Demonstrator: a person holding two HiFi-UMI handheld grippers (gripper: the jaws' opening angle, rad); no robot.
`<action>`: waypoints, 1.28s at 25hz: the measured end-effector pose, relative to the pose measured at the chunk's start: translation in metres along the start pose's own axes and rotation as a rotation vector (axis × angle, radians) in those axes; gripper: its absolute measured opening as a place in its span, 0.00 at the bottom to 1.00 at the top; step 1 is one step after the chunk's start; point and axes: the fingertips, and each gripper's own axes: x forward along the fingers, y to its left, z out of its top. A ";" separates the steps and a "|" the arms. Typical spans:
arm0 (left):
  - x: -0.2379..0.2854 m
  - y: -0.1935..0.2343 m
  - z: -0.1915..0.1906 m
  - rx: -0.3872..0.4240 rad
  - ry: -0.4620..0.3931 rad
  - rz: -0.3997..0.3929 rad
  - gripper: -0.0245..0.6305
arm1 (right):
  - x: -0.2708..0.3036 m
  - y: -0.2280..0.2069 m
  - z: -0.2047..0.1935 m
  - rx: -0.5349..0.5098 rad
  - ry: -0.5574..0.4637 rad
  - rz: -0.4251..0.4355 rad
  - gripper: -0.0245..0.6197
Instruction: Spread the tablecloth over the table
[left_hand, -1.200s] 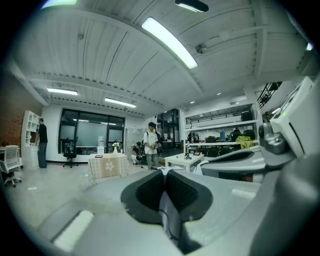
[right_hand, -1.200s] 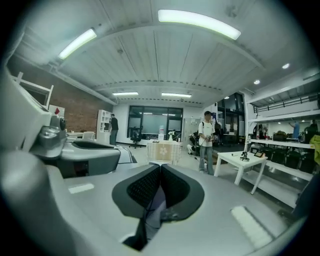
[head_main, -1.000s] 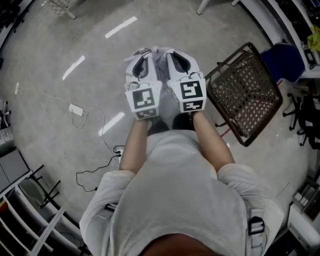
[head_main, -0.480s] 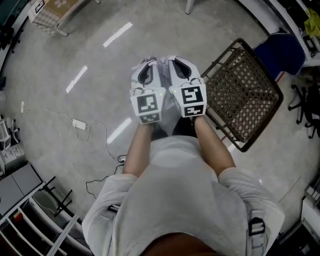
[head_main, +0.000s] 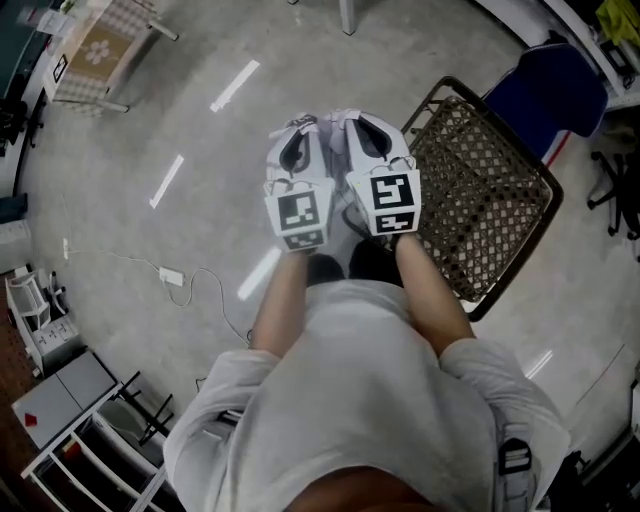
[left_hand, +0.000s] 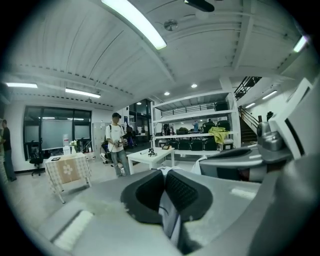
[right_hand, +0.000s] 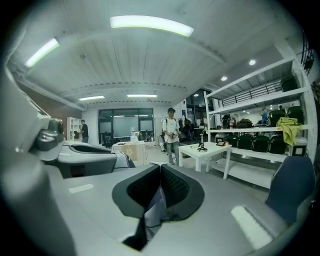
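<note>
Tablecloth (left_hand: 168, 216), seemingly its edge, pinched in left hand-held gripper (left_hand: 164, 173), right hand-held gripper (right_hand: 160, 168) — open floor (head_main: 180, 120) ahead

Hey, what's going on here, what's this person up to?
A person holds two tools side by side out in front. The left tool and the right tool are each shut on a bunched pale tablecloth. The person stands on open floor beside a brown lattice chair. Nothing is spread yet; the white table stands farther off.

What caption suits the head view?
Side by side, left gripper and right gripper clamp a cloth beside a lattice chair.
</note>
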 end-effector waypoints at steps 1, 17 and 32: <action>0.008 -0.006 0.002 0.007 0.004 -0.014 0.07 | 0.001 -0.010 -0.001 0.008 0.003 -0.015 0.05; 0.131 -0.048 -0.017 0.020 0.100 -0.207 0.07 | 0.051 -0.112 -0.035 0.101 0.090 -0.186 0.05; 0.281 -0.088 -0.026 0.067 0.128 -0.365 0.07 | 0.121 -0.233 -0.071 0.169 0.148 -0.337 0.05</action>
